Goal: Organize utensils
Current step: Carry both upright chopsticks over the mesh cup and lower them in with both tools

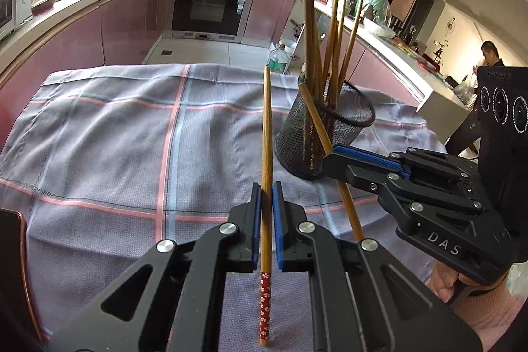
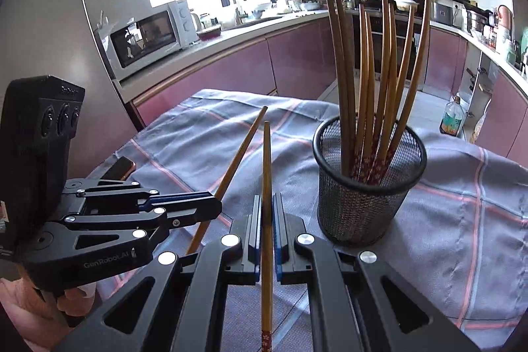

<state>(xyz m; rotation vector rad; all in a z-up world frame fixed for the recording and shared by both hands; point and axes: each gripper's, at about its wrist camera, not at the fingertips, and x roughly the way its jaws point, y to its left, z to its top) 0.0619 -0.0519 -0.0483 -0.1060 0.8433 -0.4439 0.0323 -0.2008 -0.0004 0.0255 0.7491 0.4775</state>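
Two tools each pinch one chopstick: the left tool (image 1: pixel 266 210) holds its chopstick (image 1: pixel 266 134), the right tool (image 2: pixel 267 220) holds another chopstick (image 2: pixel 266 174), near the mesh cup (image 2: pixel 366 203).

The right tongs (image 1: pixel 330 159) read "DAS"; the left tongs (image 2: pixel 214 208) "GenRobot.AI".

black left gripper (image 1: pixel 266 210), blue-lined jaws, silver screws; right gripper (image 2: pixel 266 225) alike.

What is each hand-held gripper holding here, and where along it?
Each holds one chopstick. The left hand-held gripper clamps its chopstick just above the red patterned end. The right hand-held gripper clamps its chopstick on the plain wood, higher above that end.
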